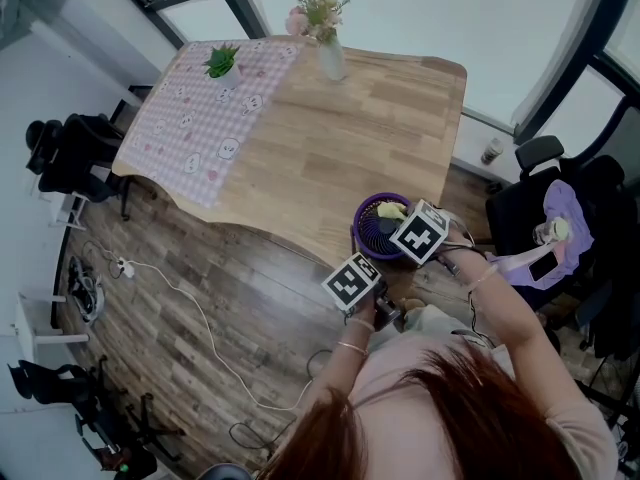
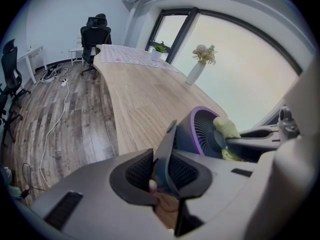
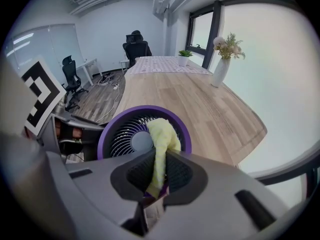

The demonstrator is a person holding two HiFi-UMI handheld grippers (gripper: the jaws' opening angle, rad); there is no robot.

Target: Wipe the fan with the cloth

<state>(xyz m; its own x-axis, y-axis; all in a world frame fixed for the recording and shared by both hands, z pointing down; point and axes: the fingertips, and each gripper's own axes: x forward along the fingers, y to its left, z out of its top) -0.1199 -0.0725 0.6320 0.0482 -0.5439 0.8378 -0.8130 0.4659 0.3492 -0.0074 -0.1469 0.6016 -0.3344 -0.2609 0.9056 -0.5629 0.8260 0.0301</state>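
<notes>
A small fan (image 1: 370, 233) with a purple rim stands at the near edge of the wooden table (image 1: 330, 138). My right gripper (image 3: 159, 174) is shut on a yellow cloth (image 3: 162, 134), which drapes over the fan's grille (image 3: 120, 134) next to the hub. In the head view the cloth (image 1: 392, 209) shows on top of the fan, beside the right gripper (image 1: 408, 228). My left gripper (image 2: 162, 171) is shut on a thin dark flat part of the fan, with the purple fan (image 2: 200, 129) and the cloth (image 2: 227, 127) just beyond it. The left gripper (image 1: 365, 271) sits at the fan's near left.
A vase of flowers (image 1: 328, 53), a small green plant (image 1: 221, 61) and a pink checked cloth (image 1: 200, 108) lie at the table's far end. Office chairs stand left (image 1: 70, 153) and right (image 1: 560, 228). A white cable (image 1: 200, 318) runs over the wooden floor.
</notes>
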